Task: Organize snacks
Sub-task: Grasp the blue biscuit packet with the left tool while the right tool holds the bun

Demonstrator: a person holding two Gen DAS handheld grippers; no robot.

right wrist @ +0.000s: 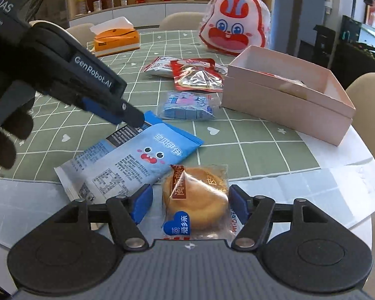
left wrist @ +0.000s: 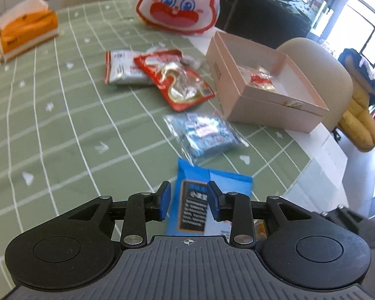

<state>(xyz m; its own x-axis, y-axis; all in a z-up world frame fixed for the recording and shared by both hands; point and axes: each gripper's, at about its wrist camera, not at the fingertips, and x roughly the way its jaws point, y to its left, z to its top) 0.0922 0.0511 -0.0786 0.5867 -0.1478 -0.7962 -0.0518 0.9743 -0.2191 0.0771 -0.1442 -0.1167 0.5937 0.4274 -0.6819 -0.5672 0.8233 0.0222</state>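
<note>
My left gripper (left wrist: 188, 201) is open, its jaws on either side of the top edge of a blue snack bag (left wrist: 200, 197); in the right wrist view it (right wrist: 131, 118) hovers at that bag's (right wrist: 137, 160) far end. My right gripper (right wrist: 191, 203) is open around a wrapped round pastry (right wrist: 196, 197) lying on the table. A clear bag of blue candies (left wrist: 207, 135) (right wrist: 187, 107), a red packet (left wrist: 180, 80) (right wrist: 197, 75) and a silver packet (left wrist: 122, 67) lie further off. An open pink box (left wrist: 262, 80) (right wrist: 287, 95) holds a red-gold snack (left wrist: 261, 78).
A rabbit-face bag (left wrist: 180, 2) (right wrist: 233, 28) stands at the table's far side. An orange tissue box (left wrist: 27, 32) (right wrist: 116, 38) sits at the far left. Beige chairs (left wrist: 320, 75) stand around the green checked tablecloth (left wrist: 62, 125). The table edge is close on the right.
</note>
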